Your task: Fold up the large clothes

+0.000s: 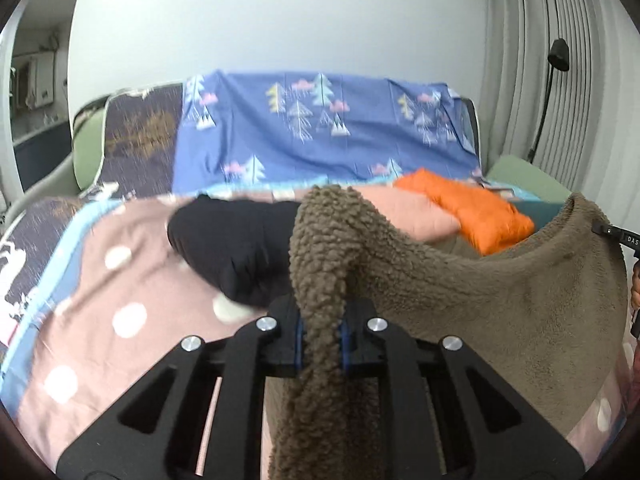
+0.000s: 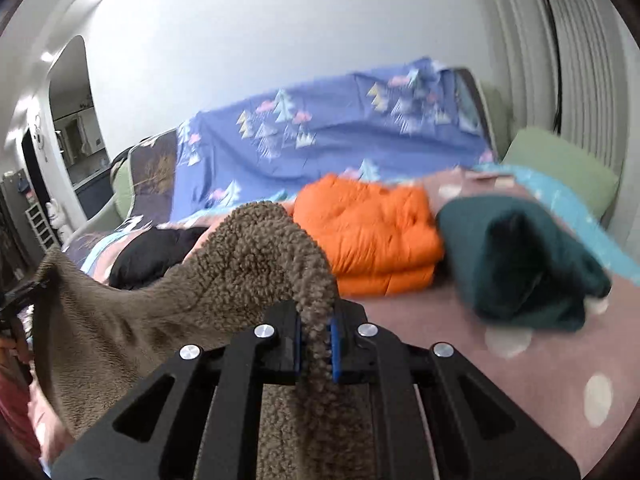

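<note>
left wrist | left gripper (image 1: 322, 344) and right gripper (image 2: 316, 344) each clamp one brown fleece (image 1: 500, 300) | folded piles: three

Your fleece garment (image 1: 500, 292) spans between left gripper (image 1: 323, 344) and right gripper (image 2: 316, 344), over bedspread (image 2: 500, 392), black garment (image 1: 236, 248) left, puffer jacket (image 2: 372, 232) behind, folded sweater (image 2: 528, 260) right.

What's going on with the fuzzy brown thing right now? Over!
Left gripper and right gripper both shut on brown fleece. Fleece slung between them above the bed. Orange pile, green pile, black pile lie ahead.
</note>
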Motion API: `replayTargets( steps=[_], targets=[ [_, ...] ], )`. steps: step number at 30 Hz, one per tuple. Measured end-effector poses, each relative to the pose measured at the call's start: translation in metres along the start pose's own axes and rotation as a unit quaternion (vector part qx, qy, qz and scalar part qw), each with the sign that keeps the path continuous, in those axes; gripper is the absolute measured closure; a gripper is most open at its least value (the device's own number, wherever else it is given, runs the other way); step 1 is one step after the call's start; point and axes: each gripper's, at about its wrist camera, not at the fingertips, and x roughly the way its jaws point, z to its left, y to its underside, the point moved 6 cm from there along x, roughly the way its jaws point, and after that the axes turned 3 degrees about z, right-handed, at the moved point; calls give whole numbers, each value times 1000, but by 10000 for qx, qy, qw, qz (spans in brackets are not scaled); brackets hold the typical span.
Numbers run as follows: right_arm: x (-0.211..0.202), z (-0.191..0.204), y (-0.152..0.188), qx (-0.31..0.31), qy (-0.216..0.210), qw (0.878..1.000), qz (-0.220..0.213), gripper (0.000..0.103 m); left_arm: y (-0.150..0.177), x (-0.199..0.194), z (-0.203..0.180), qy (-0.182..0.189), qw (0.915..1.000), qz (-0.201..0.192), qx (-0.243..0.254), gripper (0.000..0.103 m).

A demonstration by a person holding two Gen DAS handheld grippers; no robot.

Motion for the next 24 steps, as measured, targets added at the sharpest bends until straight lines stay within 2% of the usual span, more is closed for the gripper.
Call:
replayTargets(
  steps=[3,4,6,7,8,9,10,11,12,13,16,18,20,22,24],
  targets=[
    [38,-13,-4,116,189,9994,252,92,-11,23,4,-241,9997,23,20,88],
    [58,-18,-1,83,330,9985,425,91,-7,47,5,-415,9988,213,129,84],
    [114,-30,30,-78,791,9909,1082,89,16,95,9,-749,9939,752,300,71],
    [142,-36,51,-205,1042,9841,1426,85,41,129,11,-940,9872,1200,469,65],
    [163,-42,71,-303,1216,9774,1700,78,61,151,14,-1026,9817,1509,548,61],
    [175,-49,86,-218,1143,9770,1785,77,86,172,20,-895,9790,1783,423,60],
    [171,-54,81,-24,1060,9795,1714,74,83,167,28,-718,9835,1656,110,57],
    [163,-58,75,98,1067,9809,1621,60,78,160,35,-761,9850,1551,-10,46],
    [158,-62,72,85,1231,9801,1558,53,76,156,40,-922,9849,1464,10,41],
    [159,-62,74,-9,1316,9786,1581,47,80,158,40,-925,9841,1516,76,40],
    [161,-64,75,-31,1343,9771,1648,45,80,159,38,-917,9835,1556,100,41],
    [158,-63,67,-117,1483,9760,1588,42,75,154,33,-965,9835,1509,261,45],
    [139,-55,61,-312,1776,9733,1422,40,64,138,29,-919,9860,1376,212,52],
    [112,-48,51,-437,2073,9704,1156,39,47,114,26,-957,9893,1103,55,58],
    [91,-36,41,-361,2128,9718,952,39,25,81,16,-739,9951,615,-249,60]
  ],
)
